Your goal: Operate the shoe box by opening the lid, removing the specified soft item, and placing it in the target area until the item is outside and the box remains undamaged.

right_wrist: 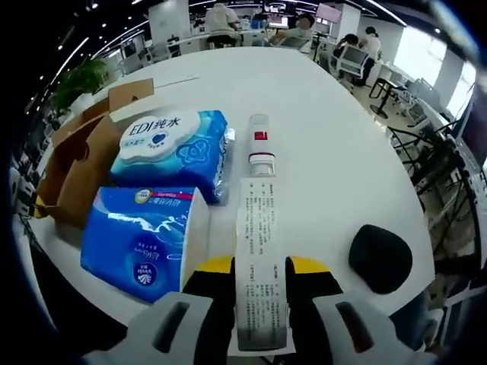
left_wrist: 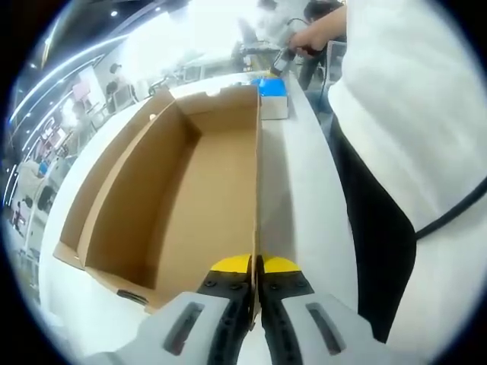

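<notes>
**Left gripper pinches the box wall while the right gripper holds a tube over the bench**

The left gripper, at the bottom centre of the left gripper view, has its jaws pressed together on the thin cardboard edge of the shoe box, which runs up the middle of the frame. The box lies open and its inside looks bare; no lid is clearly told apart from the flaps.

In the right gripper view, the right gripper at the bottom centre pinches a long white tube printed with small text, lying out on the white bench. Just left of it sit a blue tissue pack and, above that, a wet-wipes pack. A brown cardboard piece stands at the left edge, and a dark round object lies at lower right.

Risks from here, as I judge them: the left grip sits on a single thin wall, so any pull or twist could crease or tear the cardboard. The tube is soft and may be squeezed or slip if the jaws part too soon.
</notes>
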Action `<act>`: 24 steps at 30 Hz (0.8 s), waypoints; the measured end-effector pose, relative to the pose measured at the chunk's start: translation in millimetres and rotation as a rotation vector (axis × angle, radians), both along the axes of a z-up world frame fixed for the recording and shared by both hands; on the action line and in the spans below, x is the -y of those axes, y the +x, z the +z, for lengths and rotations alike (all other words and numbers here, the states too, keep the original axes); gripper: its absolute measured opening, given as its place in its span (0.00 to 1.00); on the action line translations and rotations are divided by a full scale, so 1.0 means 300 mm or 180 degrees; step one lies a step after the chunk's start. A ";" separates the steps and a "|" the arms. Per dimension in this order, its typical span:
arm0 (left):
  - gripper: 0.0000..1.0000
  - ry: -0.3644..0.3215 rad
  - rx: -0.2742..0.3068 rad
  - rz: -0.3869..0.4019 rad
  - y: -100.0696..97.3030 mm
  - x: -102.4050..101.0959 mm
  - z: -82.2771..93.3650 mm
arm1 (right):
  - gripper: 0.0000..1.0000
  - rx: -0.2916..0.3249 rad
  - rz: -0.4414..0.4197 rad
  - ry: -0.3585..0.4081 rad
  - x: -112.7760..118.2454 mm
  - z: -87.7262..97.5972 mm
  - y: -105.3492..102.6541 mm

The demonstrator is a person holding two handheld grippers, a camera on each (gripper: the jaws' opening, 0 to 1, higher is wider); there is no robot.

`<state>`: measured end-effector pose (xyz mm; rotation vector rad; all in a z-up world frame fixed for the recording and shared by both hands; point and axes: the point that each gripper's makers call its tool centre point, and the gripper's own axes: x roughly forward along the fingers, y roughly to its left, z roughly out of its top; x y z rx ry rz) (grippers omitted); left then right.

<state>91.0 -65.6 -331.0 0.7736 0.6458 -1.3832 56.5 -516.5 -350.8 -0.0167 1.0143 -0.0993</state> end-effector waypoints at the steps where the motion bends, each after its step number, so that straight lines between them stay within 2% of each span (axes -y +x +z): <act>1: 0.02 0.0000 -0.0001 -0.0002 0.000 0.000 0.000 | 0.21 0.0030 0.0021 -0.0039 0.005 0.001 0.003; 6: 0.02 0.0000 -0.0005 -0.0012 0.001 0.001 0.000 | 0.21 0.0012 0.0109 -0.0011 0.001 -0.002 0.011; 9: 0.02 0.0004 -0.0011 -0.0014 0.001 0.001 0.000 | 0.24 -0.0006 0.0051 -0.0006 0.003 0.000 0.015; 11: 0.02 0.0006 -0.0013 -0.0012 0.002 0.001 0.000 | 0.36 0.0173 -0.0045 0.0114 -0.008 0.020 0.038; 12: 0.02 0.0005 -0.0012 -0.0013 0.002 0.001 0.000 | 0.42 0.0184 -0.0086 0.0144 -0.009 0.027 0.038; 14: 0.02 0.0006 -0.0012 -0.0013 0.002 0.001 0.000 | 0.42 0.0312 -0.0054 0.0180 -0.010 0.049 0.055; 17: 0.02 0.0004 -0.0013 -0.0014 0.002 0.001 0.001 | 0.44 0.0315 -0.0060 0.0151 -0.001 0.062 0.055; 24: 0.02 0.0002 -0.0020 -0.0019 0.002 0.000 0.001 | 0.47 0.0490 -0.0159 0.0026 0.032 0.114 0.070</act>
